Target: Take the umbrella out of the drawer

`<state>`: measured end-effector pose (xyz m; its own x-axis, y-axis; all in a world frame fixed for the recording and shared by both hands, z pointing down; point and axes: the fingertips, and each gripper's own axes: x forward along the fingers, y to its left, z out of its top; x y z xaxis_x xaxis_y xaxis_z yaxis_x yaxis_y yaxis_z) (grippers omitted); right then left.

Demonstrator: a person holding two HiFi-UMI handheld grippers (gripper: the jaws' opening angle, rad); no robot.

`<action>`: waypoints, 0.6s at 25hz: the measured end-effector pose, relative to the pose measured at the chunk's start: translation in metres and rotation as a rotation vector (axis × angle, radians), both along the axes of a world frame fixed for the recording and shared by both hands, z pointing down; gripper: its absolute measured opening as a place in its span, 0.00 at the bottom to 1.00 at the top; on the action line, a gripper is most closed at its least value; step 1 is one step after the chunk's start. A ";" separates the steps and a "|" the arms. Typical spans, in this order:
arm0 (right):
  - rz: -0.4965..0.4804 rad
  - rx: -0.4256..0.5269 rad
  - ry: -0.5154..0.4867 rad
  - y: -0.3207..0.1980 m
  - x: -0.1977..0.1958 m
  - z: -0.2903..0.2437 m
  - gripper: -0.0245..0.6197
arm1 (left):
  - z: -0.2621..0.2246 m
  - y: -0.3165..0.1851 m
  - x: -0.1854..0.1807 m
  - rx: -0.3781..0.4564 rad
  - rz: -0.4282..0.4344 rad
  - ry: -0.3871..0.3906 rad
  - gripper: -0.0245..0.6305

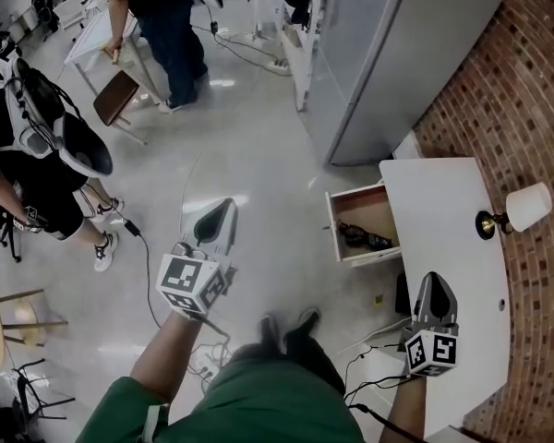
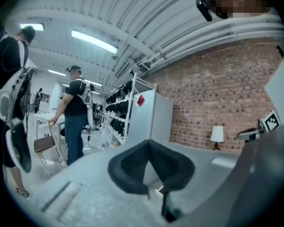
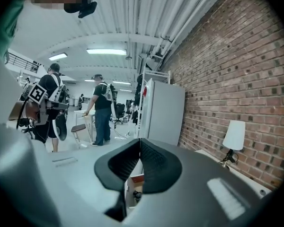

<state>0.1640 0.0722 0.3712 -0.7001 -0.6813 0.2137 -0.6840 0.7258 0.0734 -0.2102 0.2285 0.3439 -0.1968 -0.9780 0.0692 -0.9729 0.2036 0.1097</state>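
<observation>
A wooden drawer [image 1: 367,212] stands pulled out of the white desk [image 1: 448,238], and a dark folded umbrella [image 1: 365,238] lies inside it. My left gripper [image 1: 219,209] hangs over the bare floor, well left of the drawer, jaws shut and empty. My right gripper [image 1: 434,289] is over the desk top, just below and right of the drawer, also shut with nothing in it. In the right gripper view, below the shut tips [image 3: 140,143], the drawer [image 3: 135,179] and a bit of the dark umbrella [image 3: 138,194] show. The left gripper view has its shut tips [image 2: 149,145] toward a grey cabinet [image 2: 149,115].
A white table lamp [image 1: 522,209] stands on the desk by the brick wall [image 1: 526,90]. A tall grey cabinet [image 1: 397,53] is beyond the drawer. Two people [image 1: 166,17] and a chair [image 1: 115,95] are at the far left. Cables [image 1: 369,363] trail on the floor by my feet.
</observation>
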 end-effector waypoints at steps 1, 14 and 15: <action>-0.007 -0.003 -0.003 -0.005 -0.004 0.004 0.04 | 0.003 -0.003 -0.003 -0.005 -0.003 0.002 0.04; -0.098 -0.151 -0.023 -0.101 -0.071 0.079 0.04 | 0.016 -0.086 -0.030 -0.087 -0.049 -0.041 0.04; -0.104 -0.160 -0.017 -0.112 -0.075 0.084 0.05 | 0.016 -0.099 -0.031 -0.092 -0.049 -0.044 0.04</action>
